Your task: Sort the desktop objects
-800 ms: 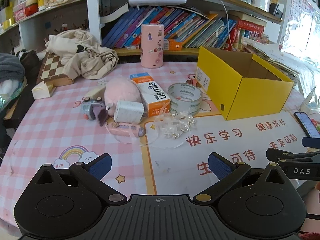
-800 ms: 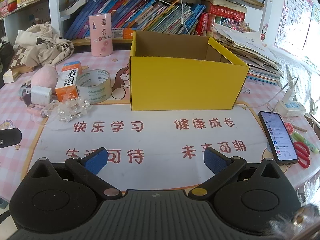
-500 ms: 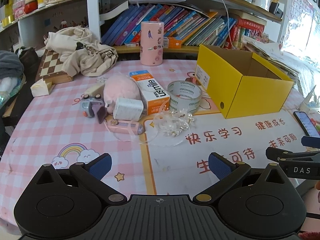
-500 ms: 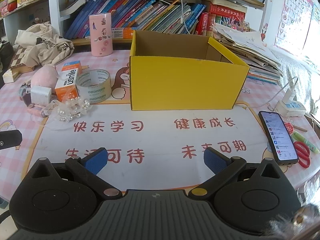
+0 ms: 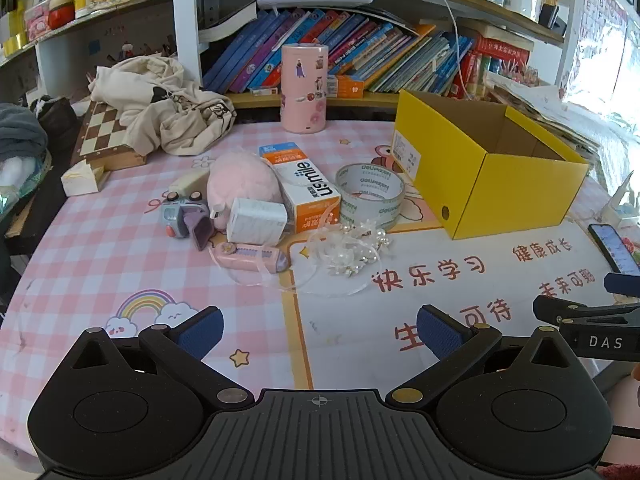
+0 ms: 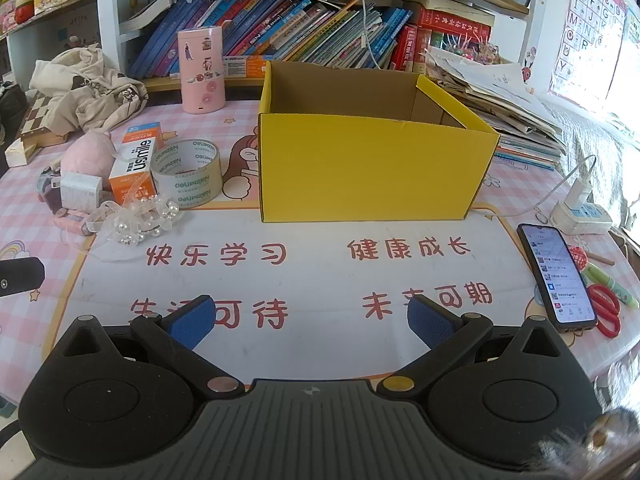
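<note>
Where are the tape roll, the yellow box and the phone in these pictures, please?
tape roll (image 5: 370, 194), left wrist view, on its near outer band.
yellow box (image 6: 372, 168), right wrist view, on its front wall.
phone (image 6: 558, 276), right wrist view, on its lit screen.

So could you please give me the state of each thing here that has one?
Yellow box: open, upright; no contents visible.
Tape roll: flat on its side.
Usmile box: lying flat.
Phone: screen lit, face up.
Left gripper: open, empty.
Right gripper: open, empty.
</note>
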Motion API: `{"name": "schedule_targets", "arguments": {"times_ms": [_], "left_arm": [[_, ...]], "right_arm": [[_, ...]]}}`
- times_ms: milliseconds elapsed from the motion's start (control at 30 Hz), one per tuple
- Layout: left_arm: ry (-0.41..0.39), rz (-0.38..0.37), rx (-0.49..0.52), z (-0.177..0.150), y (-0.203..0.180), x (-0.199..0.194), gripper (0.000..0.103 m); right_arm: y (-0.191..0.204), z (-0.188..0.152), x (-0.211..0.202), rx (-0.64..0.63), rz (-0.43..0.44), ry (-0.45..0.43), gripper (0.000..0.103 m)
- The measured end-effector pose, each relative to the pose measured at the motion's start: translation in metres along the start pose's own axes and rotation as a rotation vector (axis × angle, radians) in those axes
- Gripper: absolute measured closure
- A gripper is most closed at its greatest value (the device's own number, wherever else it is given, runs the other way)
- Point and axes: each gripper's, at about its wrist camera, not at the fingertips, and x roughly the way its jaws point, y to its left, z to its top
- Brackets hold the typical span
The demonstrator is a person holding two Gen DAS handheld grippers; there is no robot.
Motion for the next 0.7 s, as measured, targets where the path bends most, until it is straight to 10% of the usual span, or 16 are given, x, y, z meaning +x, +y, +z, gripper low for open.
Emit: {"name": "schedule_targets", "arguments": {"times_ms": [700], "left_arm": [[0.010,0.003,-0.005,0.0026,-0.0013,0.0012,0.000]], "right_arm": [[0.0004,-0.0001,0.0001,0.000,0.002,0.000,0.000]]}}
